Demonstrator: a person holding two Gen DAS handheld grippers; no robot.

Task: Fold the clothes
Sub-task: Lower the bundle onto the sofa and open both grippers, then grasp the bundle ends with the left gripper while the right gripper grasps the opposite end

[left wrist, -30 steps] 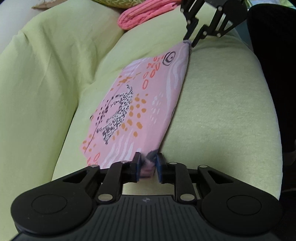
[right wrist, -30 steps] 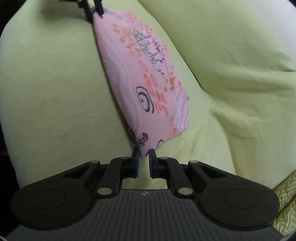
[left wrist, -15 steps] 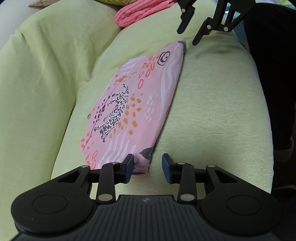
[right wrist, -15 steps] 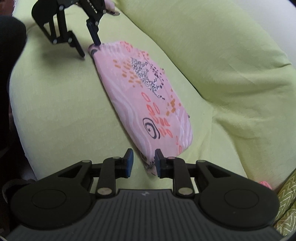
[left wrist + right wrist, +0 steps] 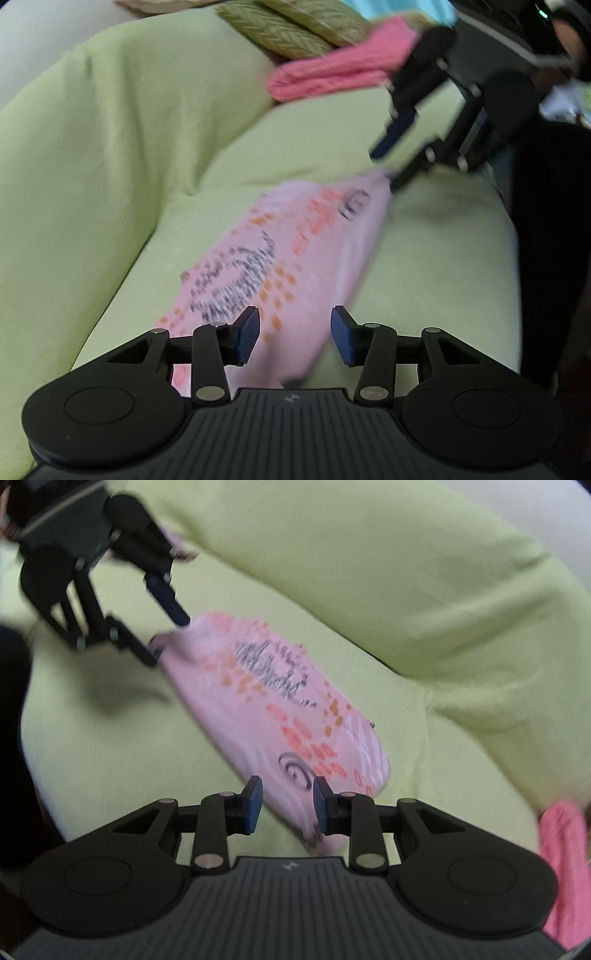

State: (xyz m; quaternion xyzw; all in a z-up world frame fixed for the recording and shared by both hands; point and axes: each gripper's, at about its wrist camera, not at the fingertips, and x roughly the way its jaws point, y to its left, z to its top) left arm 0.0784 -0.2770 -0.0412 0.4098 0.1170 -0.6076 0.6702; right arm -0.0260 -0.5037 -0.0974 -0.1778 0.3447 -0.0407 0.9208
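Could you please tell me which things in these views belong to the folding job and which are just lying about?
Part of the job:
- patterned pink garment, folded on the green cushion
- left gripper, jaws open
- right gripper, jaws open

Lying about:
- coral pink cloth
- woven green pillow
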